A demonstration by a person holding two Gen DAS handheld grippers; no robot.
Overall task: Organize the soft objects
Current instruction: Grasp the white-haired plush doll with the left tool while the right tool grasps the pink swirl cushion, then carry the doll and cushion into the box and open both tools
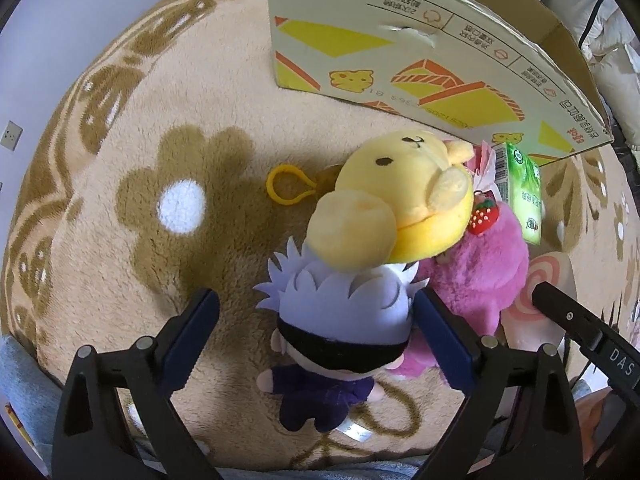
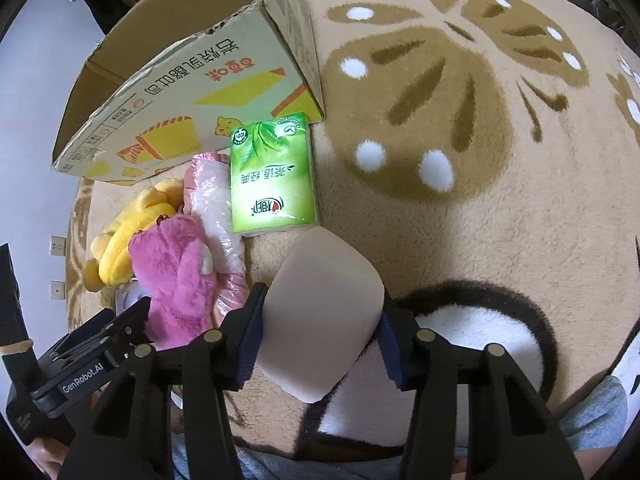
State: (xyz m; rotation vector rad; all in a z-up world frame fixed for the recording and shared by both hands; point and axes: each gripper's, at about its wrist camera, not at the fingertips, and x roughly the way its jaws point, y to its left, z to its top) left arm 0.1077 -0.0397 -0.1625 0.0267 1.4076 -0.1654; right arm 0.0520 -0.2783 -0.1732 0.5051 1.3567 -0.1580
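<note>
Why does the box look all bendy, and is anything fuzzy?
Left wrist view: the fisheye lens curves the cardboard box edges; the yellow plush is slightly soft. Right wrist view: the pale cushion in the right claw is blurry up close.

Your left gripper [image 1: 316, 336] and right gripper [image 2: 320, 344] are black frames with round silver screws and blue serrated fingers [image 1: 192, 336]; white "GenRobot.AI" lettering marks one.

My right tool [image 2: 320, 332] grips a beige cushion [image 2: 324, 316]; yellow bear plush [image 1: 400, 196] tops the white-haired doll [image 1: 344, 320] beside the pink plush [image 1: 480, 280].
</note>
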